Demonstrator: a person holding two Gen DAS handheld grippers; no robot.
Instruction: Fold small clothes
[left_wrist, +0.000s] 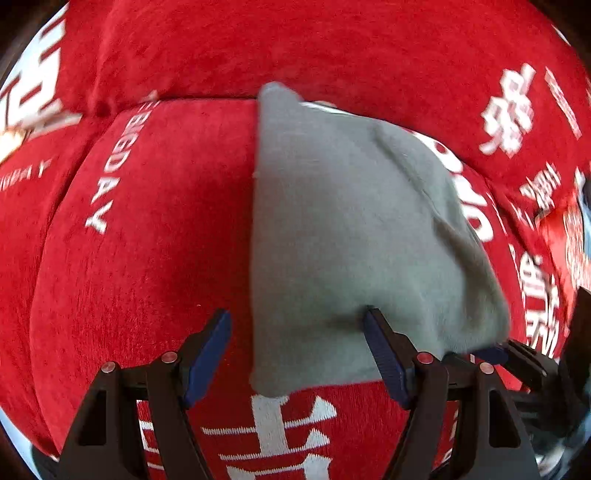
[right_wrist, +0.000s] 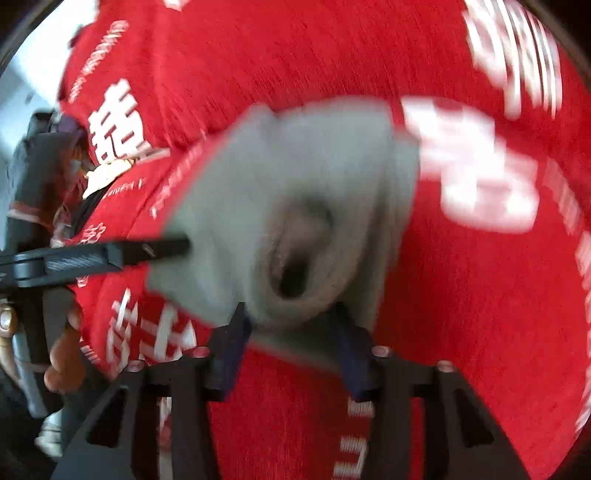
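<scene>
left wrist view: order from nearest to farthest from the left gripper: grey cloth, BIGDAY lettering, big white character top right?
From the left gripper, jaws open:
1. Grey cloth: its near-left corner lies between the jaws, the right finger against it.
2. BIGDAY lettering: up and left, on the red cover.
3. White character: far upper right, on the red back cushion.

Your grey garment (left_wrist: 354, 236) is small, soft knit, plain, folded over itself. It lies flat on the red cushion (left_wrist: 155, 229) with white lettering, one straight edge running front to back. In the right wrist view a near corner bunches up into a rounded, open fold; blurred.
</scene>
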